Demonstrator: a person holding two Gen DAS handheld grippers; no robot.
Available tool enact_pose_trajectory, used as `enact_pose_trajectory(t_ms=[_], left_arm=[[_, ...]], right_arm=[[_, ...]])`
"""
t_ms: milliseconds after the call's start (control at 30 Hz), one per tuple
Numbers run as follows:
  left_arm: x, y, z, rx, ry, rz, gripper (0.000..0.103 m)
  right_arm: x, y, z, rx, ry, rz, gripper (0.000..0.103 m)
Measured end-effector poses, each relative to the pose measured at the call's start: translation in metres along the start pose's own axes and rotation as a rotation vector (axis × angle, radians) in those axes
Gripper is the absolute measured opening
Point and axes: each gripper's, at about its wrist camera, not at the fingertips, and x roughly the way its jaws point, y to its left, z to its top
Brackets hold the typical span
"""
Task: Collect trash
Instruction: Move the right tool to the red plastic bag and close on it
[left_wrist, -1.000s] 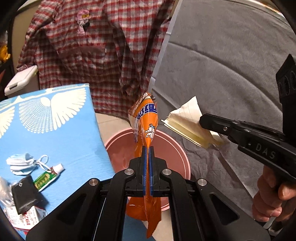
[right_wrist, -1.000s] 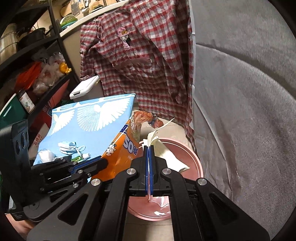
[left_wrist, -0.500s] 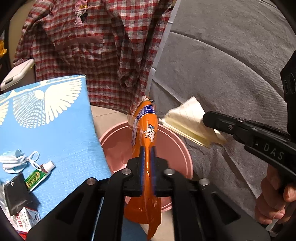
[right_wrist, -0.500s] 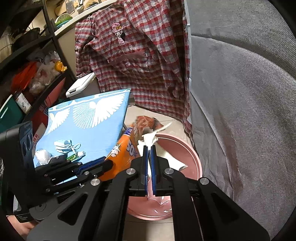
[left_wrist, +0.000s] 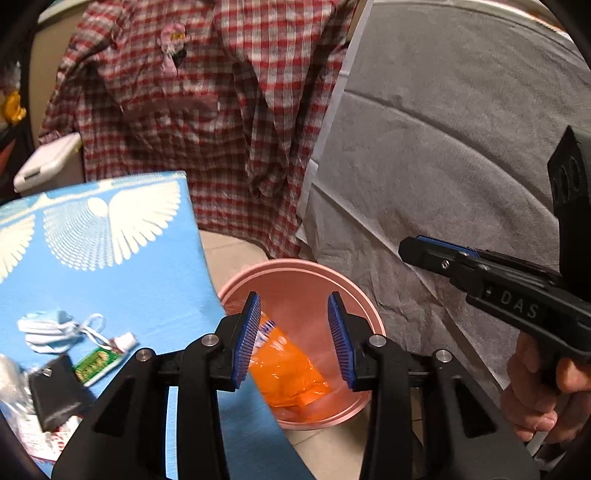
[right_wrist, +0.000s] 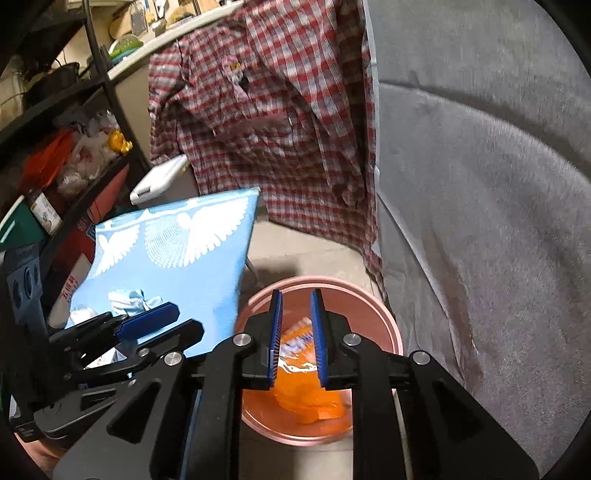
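Note:
An orange snack wrapper (left_wrist: 288, 373) lies inside the pink bin (left_wrist: 343, 280) on the floor, blurred; the right wrist view shows the wrapper (right_wrist: 306, 391) in the bin (right_wrist: 384, 314) too. My left gripper (left_wrist: 294, 341) hovers above the bin, its jaws opening with nothing between the pads. My right gripper (right_wrist: 296, 341) also hangs over the bin, jaws opening and empty; in the left wrist view this right gripper (left_wrist: 424, 254) reaches in from the right. The white napkin is not visible in either view.
A blue cloth-covered table (left_wrist: 110, 266) at left holds a face mask (left_wrist: 48, 328), a small tube (left_wrist: 103, 358) and a black pouch (left_wrist: 55, 395). A plaid shirt (left_wrist: 207, 110) hangs behind. A grey covered sofa (left_wrist: 461, 166) fills the right. Shelves (right_wrist: 55, 147) stand at far left.
Both grippers have opened. The orange wrapper left my left gripper and dropped into the pink bin. The white napkin left my right gripper and is out of sight.

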Motion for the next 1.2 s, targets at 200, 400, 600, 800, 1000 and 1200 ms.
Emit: enact_pose_trajectory(t_ms=[200, 400, 600, 800, 1000, 1200], left_arm=[[-0.04, 0.009, 0.003, 0.031, -0.085, 0.04, 0.037], [-0.089, 0.037, 0.001, 0.026, -0.174, 0.102, 0.036], [-0.146, 0.072, -0.011, 0.004, -0.276, 0.155, 0.036], [-0.188, 0.109, -0.024, -0.038, -0.304, 0.225, 0.031], [-0.217, 0.133, -0.045, -0.034, -0.301, 0.26, 0.03], [-0.235, 0.16, -0.067, -0.049, -0.282, 0.295, 0.027]], right_arm=[[-0.022, 0.019, 0.005, -0.03, -0.109, 0.016, 0.021], [-0.039, 0.041, 0.005, -0.047, -0.173, 0.051, 0.028], [-0.053, 0.077, -0.007, -0.093, -0.208, 0.103, 0.028], [-0.077, 0.118, -0.029, -0.143, -0.257, 0.152, 0.027], [-0.099, 0.139, -0.066, -0.083, -0.267, 0.18, 0.027], [-0.103, 0.165, -0.128, -0.059, -0.214, 0.166, 0.025]])
